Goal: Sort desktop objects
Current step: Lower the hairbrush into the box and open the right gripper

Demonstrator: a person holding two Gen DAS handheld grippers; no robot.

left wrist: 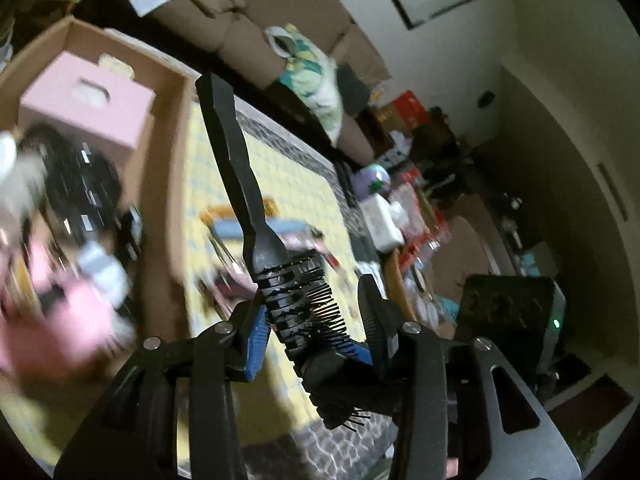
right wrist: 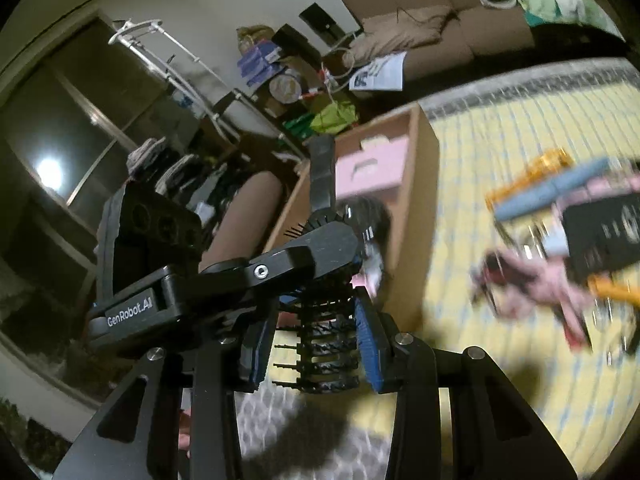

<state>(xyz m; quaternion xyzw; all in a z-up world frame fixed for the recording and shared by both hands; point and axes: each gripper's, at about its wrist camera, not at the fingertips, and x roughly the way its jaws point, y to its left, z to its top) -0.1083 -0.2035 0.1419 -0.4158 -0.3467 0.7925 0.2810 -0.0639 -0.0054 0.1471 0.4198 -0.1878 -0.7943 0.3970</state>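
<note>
A black hairbrush [left wrist: 256, 216] is held in the air by both grippers. My left gripper [left wrist: 316, 332] is shut on its bristle head, with the handle pointing up and away. My right gripper [right wrist: 316, 344] is shut on the same brush head [right wrist: 328, 344], its blue pads on either side of the bristles; the left gripper's body [right wrist: 280, 272] crosses in front. Below lies the yellow checked mat [left wrist: 280, 176] with a pile of loose items [right wrist: 568, 232]: pink, blue, orange and black things, blurred.
An open cardboard box [left wrist: 168, 184] stands left of the mat, holding a pink box [left wrist: 88, 100] and dark and pink items. It also shows in the right wrist view [right wrist: 416, 184]. A brown sofa [left wrist: 256, 12] and floor clutter lie beyond.
</note>
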